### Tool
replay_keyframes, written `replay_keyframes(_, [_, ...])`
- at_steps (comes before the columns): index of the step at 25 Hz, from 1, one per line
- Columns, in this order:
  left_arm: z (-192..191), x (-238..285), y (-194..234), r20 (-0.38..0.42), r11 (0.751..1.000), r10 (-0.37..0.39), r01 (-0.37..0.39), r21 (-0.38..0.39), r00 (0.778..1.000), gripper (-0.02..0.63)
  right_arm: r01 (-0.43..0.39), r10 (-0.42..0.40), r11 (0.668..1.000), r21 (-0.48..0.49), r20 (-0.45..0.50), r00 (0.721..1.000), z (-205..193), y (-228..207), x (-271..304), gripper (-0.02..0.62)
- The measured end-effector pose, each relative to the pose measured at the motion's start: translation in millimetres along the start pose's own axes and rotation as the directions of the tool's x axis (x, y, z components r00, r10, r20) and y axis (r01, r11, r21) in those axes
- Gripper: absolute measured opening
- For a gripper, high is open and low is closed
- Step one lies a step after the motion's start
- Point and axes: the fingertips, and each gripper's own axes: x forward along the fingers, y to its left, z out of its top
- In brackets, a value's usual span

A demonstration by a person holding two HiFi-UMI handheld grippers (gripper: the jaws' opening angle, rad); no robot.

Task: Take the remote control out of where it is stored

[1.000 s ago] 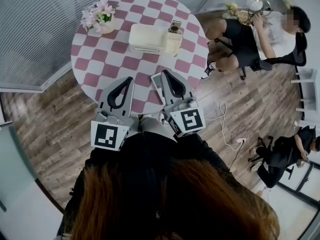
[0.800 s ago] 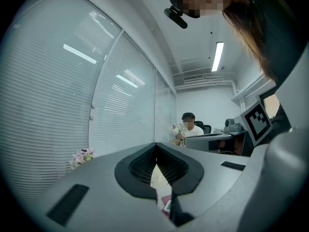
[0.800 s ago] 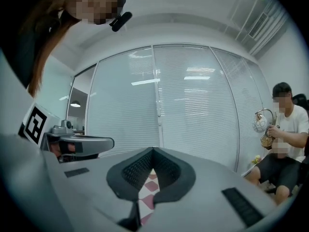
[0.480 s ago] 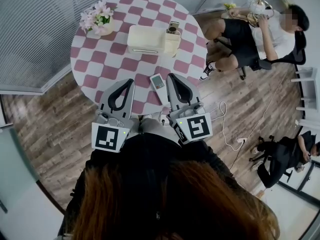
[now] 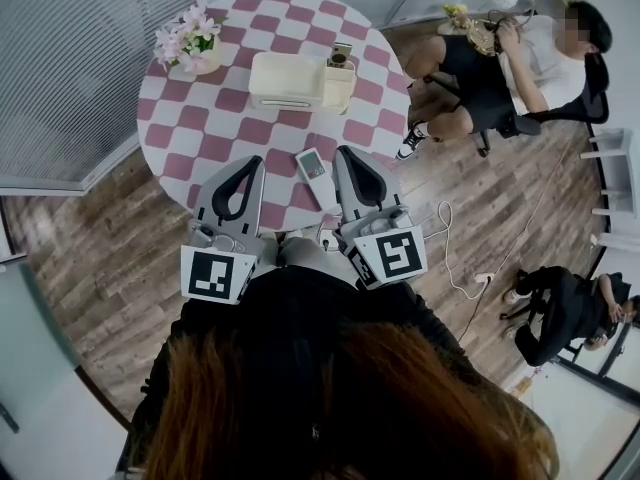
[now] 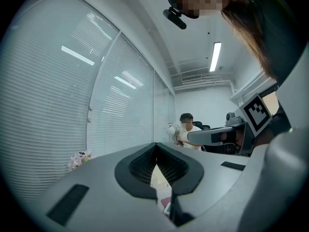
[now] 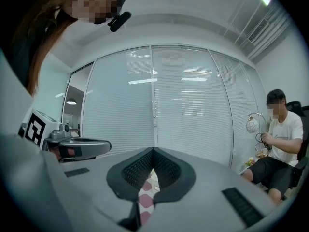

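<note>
The white remote control (image 5: 315,176) lies flat on the pink-and-white checked round table (image 5: 200,118), near its front edge, between my two grippers. My left gripper (image 5: 255,160) hovers just left of it, jaws together with nothing in them. To the remote's right my right gripper (image 5: 345,151) is shut and empty, close beside it without touching. A cream storage box (image 5: 285,78) stands further back, with a small holder (image 5: 340,80) at its right end. In the left gripper view the closed jaws (image 6: 155,146) fill the lower frame; the right gripper view shows its shut jaws (image 7: 153,151) over the checks.
A pot of pink flowers (image 5: 185,43) stands at the table's back left. One person sits on a chair (image 5: 500,68) right of the table, another (image 5: 570,308) further right. A white cable (image 5: 450,258) trails on the wooden floor. Glass walls with blinds stand on the left.
My right gripper has moved right and lifted off the remote, which it partly covered before and which now lies fully in view on the table. The left gripper has stayed put.
</note>
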Motion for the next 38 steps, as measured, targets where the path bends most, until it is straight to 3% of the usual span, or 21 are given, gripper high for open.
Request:
replay_keyframes(13, [1, 4, 0, 0.0, 1.0, -0.01, 0.01, 0.011, 1.0, 0.009, 0.052, -0.052, 0.998, 0.041, -0.016, 0.999, -6, -21, 9, 0.014])
replay_keyframes(21, [3, 4, 0, 0.006, 0.999, -0.01, 0.01, 0.041, 1.0, 0.009, 0.139, -0.137, 0.989, 0.047, -0.032, 0.99, -13, -56, 40, 0.014])
replay_keyframes(28, [2, 0, 9, -0.004, 0.999, 0.018, -0.018, 0.035, 1.0, 0.009, 0.195, -0.194, 0.981, -0.001, -0.091, 0.977, -48, -93, 75, 0.014])
replay_keyframes(38, [5, -1, 19, 0.007, 0.999, 0.041, -0.041, 0.031, 0.999, 0.009, 0.258, -0.251, 0.965, 0.04, -0.129, 0.959, -87, -147, 135, 0.014])
